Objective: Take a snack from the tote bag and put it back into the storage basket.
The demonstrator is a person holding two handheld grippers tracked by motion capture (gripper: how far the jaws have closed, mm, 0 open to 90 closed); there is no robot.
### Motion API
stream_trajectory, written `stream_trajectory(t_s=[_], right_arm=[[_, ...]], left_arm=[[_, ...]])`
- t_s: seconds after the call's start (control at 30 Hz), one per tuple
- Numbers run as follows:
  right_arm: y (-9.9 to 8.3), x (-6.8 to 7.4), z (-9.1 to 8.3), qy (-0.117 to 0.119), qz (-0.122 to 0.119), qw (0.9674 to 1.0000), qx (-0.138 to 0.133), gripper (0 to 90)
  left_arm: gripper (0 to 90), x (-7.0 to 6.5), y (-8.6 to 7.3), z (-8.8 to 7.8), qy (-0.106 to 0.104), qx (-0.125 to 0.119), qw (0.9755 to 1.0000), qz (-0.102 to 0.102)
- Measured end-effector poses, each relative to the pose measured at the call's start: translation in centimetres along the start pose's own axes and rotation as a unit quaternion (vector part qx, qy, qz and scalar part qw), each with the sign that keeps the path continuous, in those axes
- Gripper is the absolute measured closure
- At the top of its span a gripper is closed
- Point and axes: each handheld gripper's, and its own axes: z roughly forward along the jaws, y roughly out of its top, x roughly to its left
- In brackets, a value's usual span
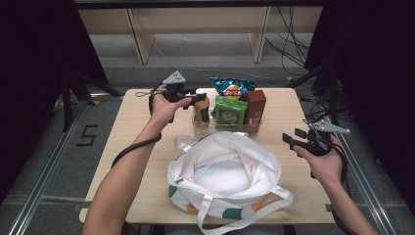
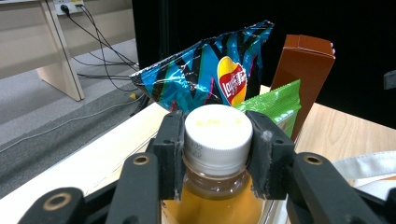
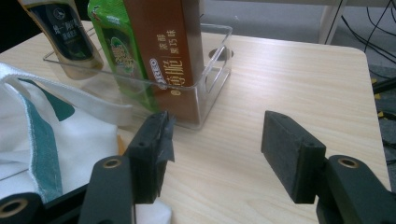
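Bottle [image 2: 217, 186] of amber drink with a white cap sits in the clear bin [image 3: 212, 74] at the far side of the desk [image 1: 288, 110], and the left hand-held gripper [image 2: 218, 140] is clamped right on its cap, pads pressing both sides. Next to it in the bin are a green snack pack [image 2: 275, 105], a brown box [image 2: 303, 70] and a blue chip bag [image 2: 205, 70]. A white tote bag [image 1: 230, 171] lies open nearer the person. The right hand-held gripper [image 3: 215, 149] hovers over bare desk, jaws apart, nothing between them.
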Motion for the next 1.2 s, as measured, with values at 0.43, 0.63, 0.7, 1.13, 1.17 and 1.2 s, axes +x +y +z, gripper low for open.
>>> stream_trajectory(t_s=[0.43, 0.63, 0.7, 1.13, 1.17, 1.2], right_arm=[[-0.03, -0.27, 0.08, -0.003, -0.016, 0.9999, -0.001, 43.2], [-0.02, -0.27, 0.06, -0.003, -0.016, 0.9999, 0.000, 43.2], [-0.04, -0.27, 0.07, -0.003, -0.017, 0.9999, -0.001, 43.2], [-0.03, -0.36, 0.11, 0.000, -0.018, 0.9998, -0.003, 43.1], [-0.04, -0.34, 0.10, 0.000, -0.018, 0.9998, -0.002, 43.1], [-0.03, -0.28, 0.07, -0.002, -0.017, 0.9999, -0.001, 43.1]], left_arm=[[58.7, 0.05, -0.19, 0.03, -0.001, 0.001, 1.0000, -0.003], [58.8, 0.08, -0.36, 0.08, 0.000, 0.004, 1.0000, -0.002], [58.8, 0.05, -0.45, 0.14, 0.000, 0.004, 1.0000, -0.003], [58.7, 0.00, -0.84, 0.37, -0.002, 0.011, 0.9999, -0.003], [58.8, 0.00, -0.91, 0.40, -0.002, 0.012, 0.9999, -0.004], [58.8, 0.01, -0.99, 0.44, -0.005, 0.011, 0.9999, -0.006]])
